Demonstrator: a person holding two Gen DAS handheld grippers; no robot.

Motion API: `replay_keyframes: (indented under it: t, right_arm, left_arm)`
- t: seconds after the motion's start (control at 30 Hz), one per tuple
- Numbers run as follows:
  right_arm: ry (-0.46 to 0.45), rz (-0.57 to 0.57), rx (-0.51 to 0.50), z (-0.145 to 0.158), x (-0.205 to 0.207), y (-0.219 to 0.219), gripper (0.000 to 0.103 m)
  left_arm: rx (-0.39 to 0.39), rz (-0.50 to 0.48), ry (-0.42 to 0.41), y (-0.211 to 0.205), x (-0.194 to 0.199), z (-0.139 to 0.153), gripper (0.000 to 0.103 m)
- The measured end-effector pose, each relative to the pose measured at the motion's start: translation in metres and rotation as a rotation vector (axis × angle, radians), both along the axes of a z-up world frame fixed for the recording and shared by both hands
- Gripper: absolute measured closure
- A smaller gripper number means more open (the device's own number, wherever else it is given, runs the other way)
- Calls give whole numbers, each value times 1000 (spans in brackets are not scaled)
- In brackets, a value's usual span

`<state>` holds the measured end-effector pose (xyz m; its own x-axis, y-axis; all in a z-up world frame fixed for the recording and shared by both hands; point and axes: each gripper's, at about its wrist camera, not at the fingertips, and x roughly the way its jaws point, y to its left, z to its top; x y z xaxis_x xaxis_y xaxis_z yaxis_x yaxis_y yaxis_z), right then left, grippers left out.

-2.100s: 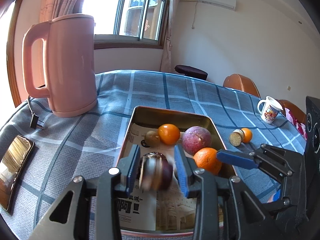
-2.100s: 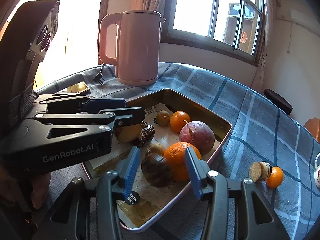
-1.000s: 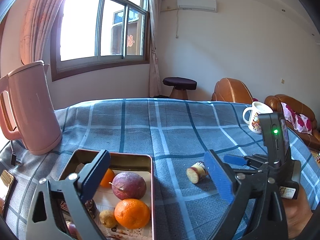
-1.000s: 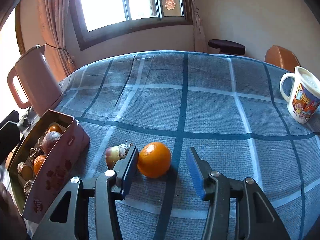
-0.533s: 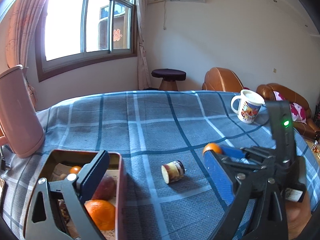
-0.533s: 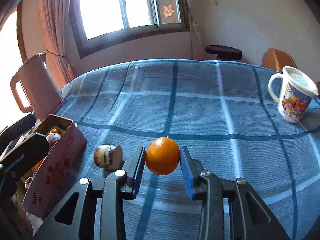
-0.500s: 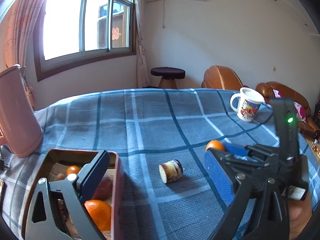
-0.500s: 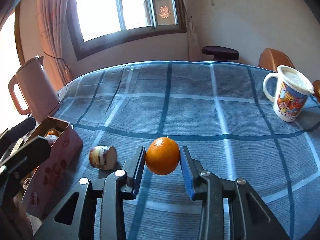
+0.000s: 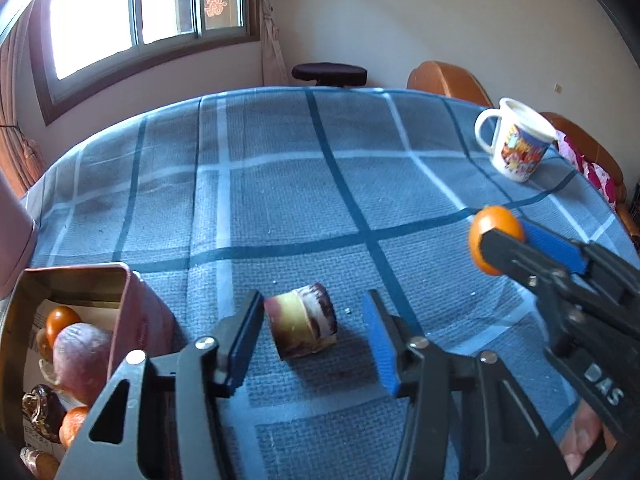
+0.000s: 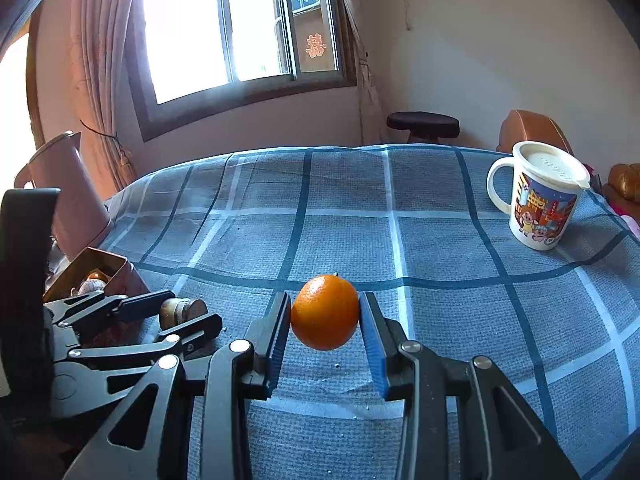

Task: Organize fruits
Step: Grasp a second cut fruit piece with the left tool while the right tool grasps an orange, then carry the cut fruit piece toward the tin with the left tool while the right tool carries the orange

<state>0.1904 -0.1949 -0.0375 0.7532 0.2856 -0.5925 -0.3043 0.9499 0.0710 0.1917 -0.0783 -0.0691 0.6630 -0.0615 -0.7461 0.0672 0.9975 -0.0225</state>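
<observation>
While the right claw grips the orange clear of the bench, ready for the tin | left claw gapes around the cut fruit piece lying on the cloth; likely next pick | tin at left holds other fruit

On the black plastic body of the right gripper, seen in the left wrist view, white letters read "DAS". A red paper cut sign with the Chinese double-happiness character "囍" is stuck on the glass window pane. No other text can be read.
</observation>
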Motion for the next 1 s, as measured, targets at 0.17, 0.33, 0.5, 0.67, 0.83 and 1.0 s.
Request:
replay_keyframes:
  t: [0.17, 0.33, 0.5, 0.67, 0.83, 1.0]
  right_arm:
    - [-1, 11, 3, 0, 0, 0, 66]
    - [-27, 21, 2, 2, -5, 2, 66]
    - [-58, 30, 5, 5, -11, 2, 66]
    - [-78, 36, 7, 7, -14, 2, 66]
    - [-96, 35, 19, 9, -18, 0, 66]
    - [-122, 36, 29, 12, -23, -1, 66]
  left_arm:
    - [-55, -21, 8, 3, 2, 0, 71]
    - [-112, -42, -27, 9, -7, 4, 71]
    - [-131, -46, -82, 13, -16, 11, 71]
    - [-120, -50, -136, 11, -24, 17, 71]
    - [-120, -51, -162, 12, -28, 20, 71]
    - [-125, -46, -187, 14, -33, 22, 71]
